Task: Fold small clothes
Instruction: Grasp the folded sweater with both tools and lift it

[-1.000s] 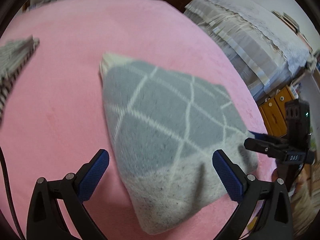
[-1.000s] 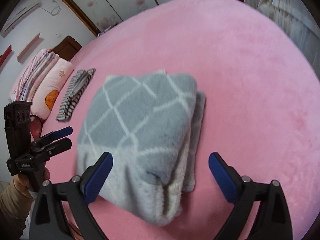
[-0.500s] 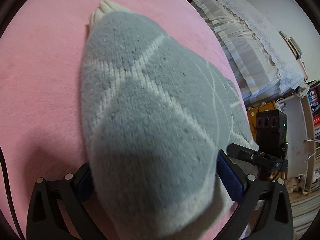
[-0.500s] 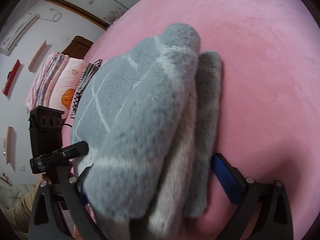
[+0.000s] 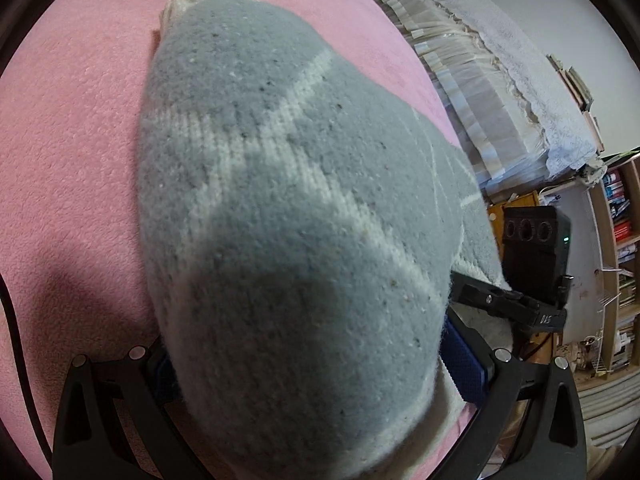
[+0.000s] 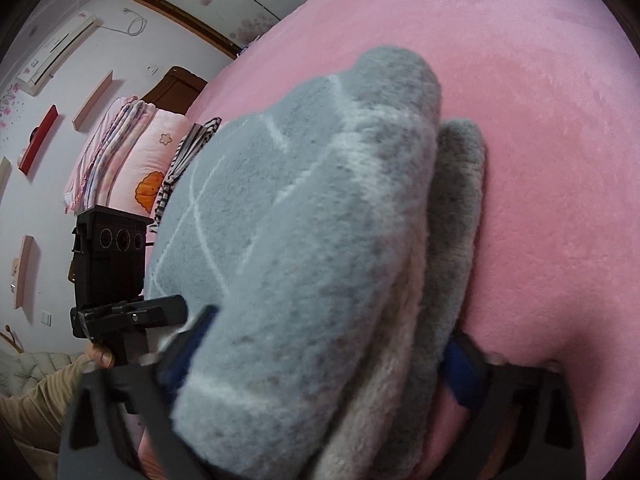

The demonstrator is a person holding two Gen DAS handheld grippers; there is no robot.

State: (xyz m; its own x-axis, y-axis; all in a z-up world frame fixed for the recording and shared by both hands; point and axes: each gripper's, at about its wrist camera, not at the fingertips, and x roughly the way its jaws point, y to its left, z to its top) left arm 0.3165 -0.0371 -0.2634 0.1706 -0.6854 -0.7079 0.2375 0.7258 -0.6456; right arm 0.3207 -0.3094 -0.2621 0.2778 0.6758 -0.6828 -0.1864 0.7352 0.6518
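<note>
Folded grey diamond-knit sweater (image 5: 288,216) on pink blanket (image 5: 68,128), filling frame centre, long axis running up-frame away from both tools. Left gripper (image 5: 316,364) straddles near edge; pad contact unclear. Right gripper (image 6: 320,360) just been closing, sweater between jaws.

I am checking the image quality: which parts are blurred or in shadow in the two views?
Left wrist view: sharp knit on the grey sweater; a shadow darkens its near end and the pink blanket beside it. Right wrist view: the sweater's near edge and the jaws are blurred; fisheye bending at the rim.
</note>
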